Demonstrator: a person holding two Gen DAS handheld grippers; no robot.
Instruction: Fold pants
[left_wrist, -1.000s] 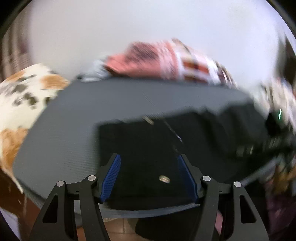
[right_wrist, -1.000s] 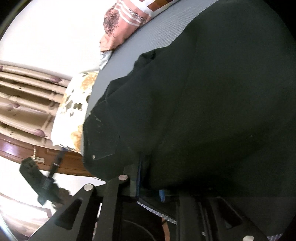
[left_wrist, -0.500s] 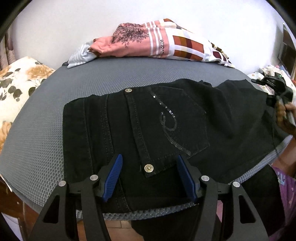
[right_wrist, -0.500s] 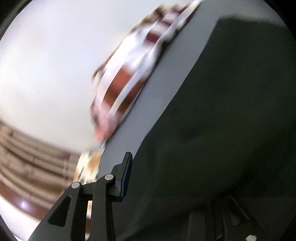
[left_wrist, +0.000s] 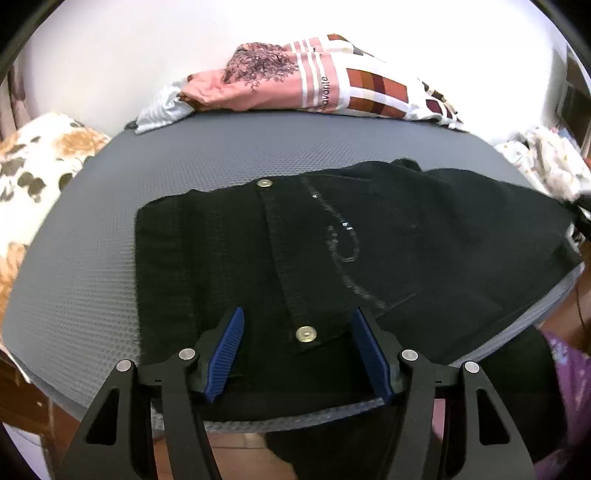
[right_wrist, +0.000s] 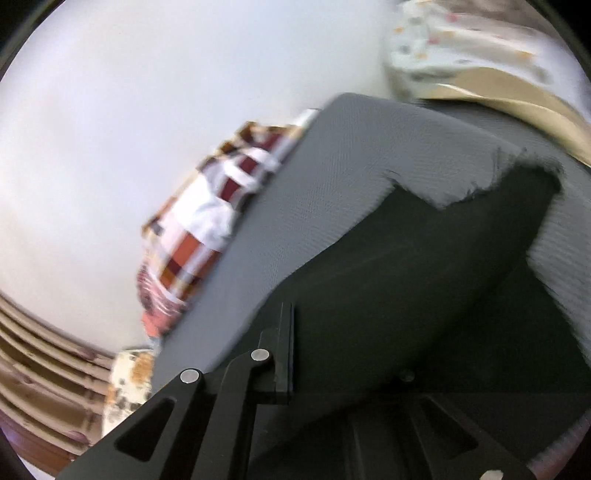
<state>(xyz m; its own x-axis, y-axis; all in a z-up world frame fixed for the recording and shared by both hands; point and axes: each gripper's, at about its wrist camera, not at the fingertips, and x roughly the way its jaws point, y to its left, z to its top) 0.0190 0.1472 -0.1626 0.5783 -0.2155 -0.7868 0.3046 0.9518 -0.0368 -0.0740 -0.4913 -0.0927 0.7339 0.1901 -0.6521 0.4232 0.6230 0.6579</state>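
Left jaws: I am holding my left gripper parted over the near edge of the black pants, blue pads either side of the lower pocket rivet, pressing on nothing.
Right jaws: my right gripper is reading fully closed; the view is smeared and one finger is hidden behind dark cloth, so I cannot confirm any fabric is pinched.
Pants: they are lying on the grey mesh mat, back pocket up, one portion trailing off the mat's right edge.
Surroundings: a pink and checked cloth bundle is sitting at the far rim, well apart; a floral cushion is lying off the left side.
Risk, right side: if my right jaws are closing on air or a thin edge, the leg is likely slipping out mid-swing and the fold is landing crooked.
Risk, left side: with nothing clamped, the waistband is free to drag across the mat when the other end is pulled.
Risk, edge: overhanging cloth may be pulling the rest toward the floor.
Risk, pocket: closing here could be catching only the pocket flap rather than the full layers.
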